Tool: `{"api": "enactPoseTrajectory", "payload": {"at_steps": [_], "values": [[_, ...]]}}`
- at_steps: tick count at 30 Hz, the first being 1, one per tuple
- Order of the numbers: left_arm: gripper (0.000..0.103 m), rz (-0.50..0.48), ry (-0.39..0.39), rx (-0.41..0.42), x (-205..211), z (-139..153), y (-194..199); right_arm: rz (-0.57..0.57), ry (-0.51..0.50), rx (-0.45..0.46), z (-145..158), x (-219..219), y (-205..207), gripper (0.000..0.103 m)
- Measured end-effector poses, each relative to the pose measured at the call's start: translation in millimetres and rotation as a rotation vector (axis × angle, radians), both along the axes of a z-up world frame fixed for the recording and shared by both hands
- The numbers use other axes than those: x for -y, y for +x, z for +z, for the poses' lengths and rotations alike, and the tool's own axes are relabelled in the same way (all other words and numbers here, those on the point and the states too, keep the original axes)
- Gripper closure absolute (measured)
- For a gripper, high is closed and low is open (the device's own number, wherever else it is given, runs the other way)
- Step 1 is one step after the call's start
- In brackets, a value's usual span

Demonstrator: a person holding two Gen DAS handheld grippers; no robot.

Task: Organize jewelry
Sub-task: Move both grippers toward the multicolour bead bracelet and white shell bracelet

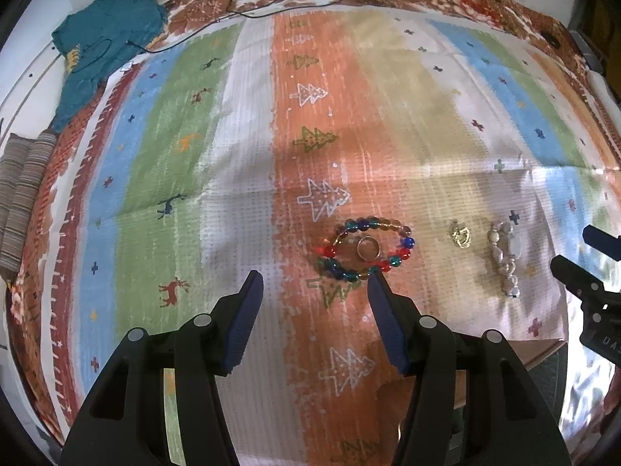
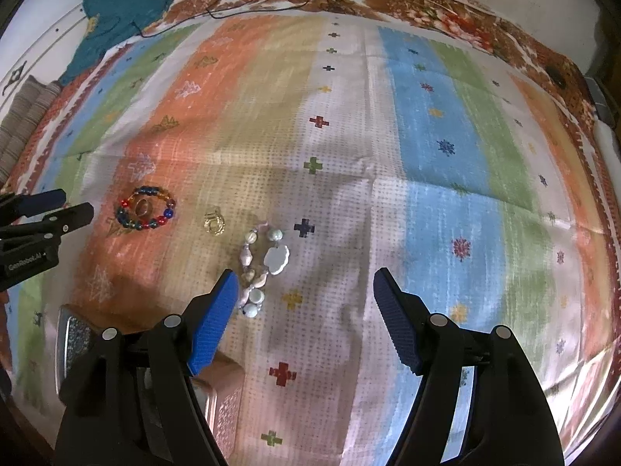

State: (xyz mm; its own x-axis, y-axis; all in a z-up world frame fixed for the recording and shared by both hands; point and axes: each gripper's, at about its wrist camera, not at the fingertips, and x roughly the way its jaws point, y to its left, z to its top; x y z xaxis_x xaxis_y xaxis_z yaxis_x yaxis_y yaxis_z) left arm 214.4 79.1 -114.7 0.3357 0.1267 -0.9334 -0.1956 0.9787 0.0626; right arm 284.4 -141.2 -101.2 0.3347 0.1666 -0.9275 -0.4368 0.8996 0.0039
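Note:
A bracelet of coloured glass beads [image 1: 403, 246] lies on the striped cloth with a plain ring [image 1: 368, 249] inside its loop. To its right lie gold earrings [image 1: 460, 235] and a pale shell-and-stone bracelet [image 1: 504, 258]. My left gripper [image 1: 315, 281] hangs open just in front of the bead bracelet, nothing between its fingers. In the right wrist view the bead bracelet [image 2: 124, 209], gold earrings [image 2: 214, 224] and pale bracelet [image 2: 259, 268] show. My right gripper [image 2: 304, 279] is open, its left fingertip next to the pale bracelet's near end.
A patterned metal box [image 2: 229, 407] sits at the cloth's near edge below the right gripper's left finger. A teal garment [image 1: 104, 39] and thin cables [image 1: 271, 4] lie at the far side, a folded striped cloth [image 1: 21, 194] at the left.

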Motion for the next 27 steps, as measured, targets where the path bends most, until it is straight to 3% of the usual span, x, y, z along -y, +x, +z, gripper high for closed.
{"api": "enactPoseTrajectory", "payload": {"at_steps": [27], "values": [[0.047,-0.008,0.015,-0.089,-6,-39,30,0.020,-0.053,-0.075,-41,-17,30,0.031]]}}
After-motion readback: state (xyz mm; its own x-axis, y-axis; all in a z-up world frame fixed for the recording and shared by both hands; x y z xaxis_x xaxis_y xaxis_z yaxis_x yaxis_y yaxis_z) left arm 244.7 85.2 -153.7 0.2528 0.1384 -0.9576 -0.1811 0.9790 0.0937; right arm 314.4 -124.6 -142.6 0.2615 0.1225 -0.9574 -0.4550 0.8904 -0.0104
